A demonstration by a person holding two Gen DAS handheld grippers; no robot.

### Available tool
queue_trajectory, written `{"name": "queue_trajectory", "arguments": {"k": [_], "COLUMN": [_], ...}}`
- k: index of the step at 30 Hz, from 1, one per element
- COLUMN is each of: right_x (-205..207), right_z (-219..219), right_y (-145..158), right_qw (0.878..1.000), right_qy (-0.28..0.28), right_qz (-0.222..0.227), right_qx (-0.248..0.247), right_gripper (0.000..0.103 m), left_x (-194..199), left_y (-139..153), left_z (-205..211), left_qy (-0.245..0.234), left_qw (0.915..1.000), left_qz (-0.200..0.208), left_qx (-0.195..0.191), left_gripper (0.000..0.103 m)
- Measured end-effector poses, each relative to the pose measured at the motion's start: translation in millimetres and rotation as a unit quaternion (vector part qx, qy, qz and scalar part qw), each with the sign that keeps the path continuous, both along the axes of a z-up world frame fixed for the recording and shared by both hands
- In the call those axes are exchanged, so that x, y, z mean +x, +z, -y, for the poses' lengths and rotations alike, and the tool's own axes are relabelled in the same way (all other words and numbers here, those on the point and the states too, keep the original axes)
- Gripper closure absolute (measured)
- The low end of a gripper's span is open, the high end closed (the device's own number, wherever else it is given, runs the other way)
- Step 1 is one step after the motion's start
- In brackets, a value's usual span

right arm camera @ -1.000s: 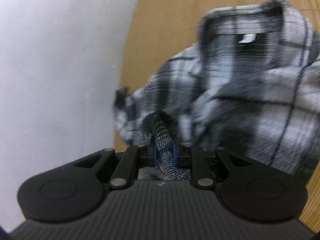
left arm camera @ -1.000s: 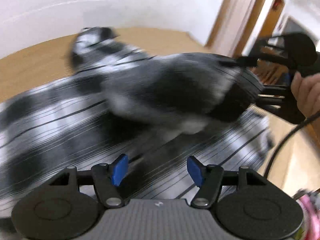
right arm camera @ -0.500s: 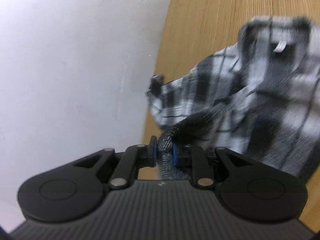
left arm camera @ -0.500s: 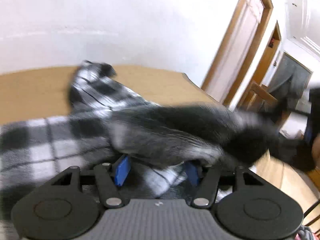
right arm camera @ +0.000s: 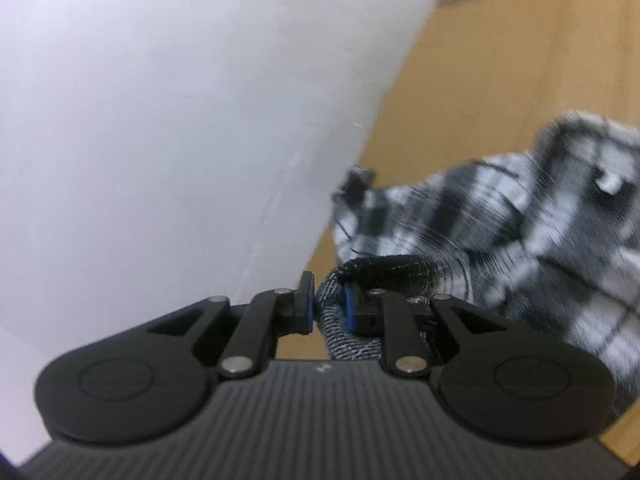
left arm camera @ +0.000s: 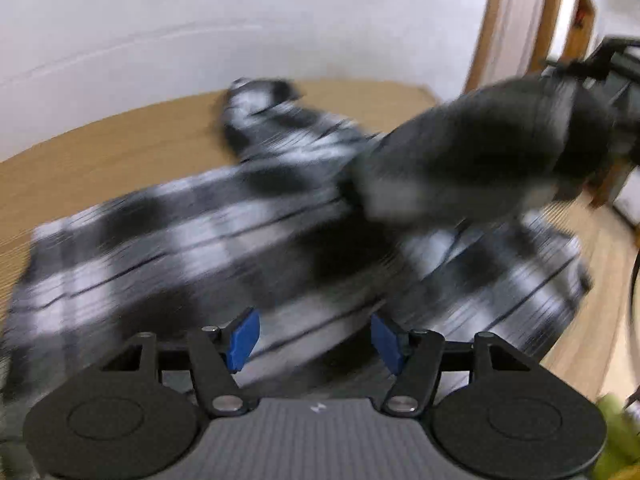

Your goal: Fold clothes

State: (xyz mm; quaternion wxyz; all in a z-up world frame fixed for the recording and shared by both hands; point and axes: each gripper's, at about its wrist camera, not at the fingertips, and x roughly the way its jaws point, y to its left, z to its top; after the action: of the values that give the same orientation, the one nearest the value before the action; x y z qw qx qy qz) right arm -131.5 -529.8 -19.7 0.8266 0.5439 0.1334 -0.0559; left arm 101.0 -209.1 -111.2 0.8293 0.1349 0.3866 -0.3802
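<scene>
While R gripper pinches shirt, neck label unreadable.

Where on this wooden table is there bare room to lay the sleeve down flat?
Bare wood shows on the table between the plaid shirt and the white wall, and past the collar. The middle is crowded: the shirt body spreads there, with the sleeve lifted across it, pinched in the right gripper.

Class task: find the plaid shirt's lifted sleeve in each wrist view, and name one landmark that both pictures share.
Left wrist: the sleeve stretches, blurred, from centre to the upper right, towards the right gripper.
Right wrist: its end sits clamped in that gripper, bottom centre.
Shared landmark: the wooden table.
</scene>
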Motion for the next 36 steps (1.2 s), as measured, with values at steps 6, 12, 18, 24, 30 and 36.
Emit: {"name": "queue_trajectory", "arguments": {"k": [6,12,18,24,30,36], "right_x": [3.6,-2.9,-3.3,-5.4,15.1,45.5], "right_z": [-0.5,-6.1,-11.4,-26.8,-59.6,-129.3], "right_y": [-15.4,-48.4,-25.4,1.2,-1.0,3.6], "right_qw": [0.998,0.995,0.996,0.988,0.949,0.876], "right_qy": [0.021,0.025,0.038,0.056,0.055,0.153], "right_qz": [-0.034,-0.087,-0.043,-0.024,-0.125,-0.126], "right_qx": [-0.055,-0.036,-0.063,-0.142,-0.283,-0.440], "right_gripper": [0.084,0.085,0.085,0.084,0.077,0.022], "left_x": [20.2,37.6,48.6,43.9,21.7,4.9], "left_y": [-10.2,-27.4,-40.4,-42.8,-22.3,3.6], "left_z": [-81.3,-133.9,-132.1,-128.0,-147.3,-158.5], "left_qy": [0.081,0.107,0.052,0.008,0.017,0.014], "left_qw": [0.9924,0.9858,0.9930,0.9962,0.9988,0.9998], "left_qz": [0.003,-0.027,-0.048,-0.028,-0.011,-0.002], "left_qx": [0.093,0.127,0.095,0.082,0.045,0.011], "left_gripper": [0.037,0.036,0.028,0.042,0.086,0.086]}}
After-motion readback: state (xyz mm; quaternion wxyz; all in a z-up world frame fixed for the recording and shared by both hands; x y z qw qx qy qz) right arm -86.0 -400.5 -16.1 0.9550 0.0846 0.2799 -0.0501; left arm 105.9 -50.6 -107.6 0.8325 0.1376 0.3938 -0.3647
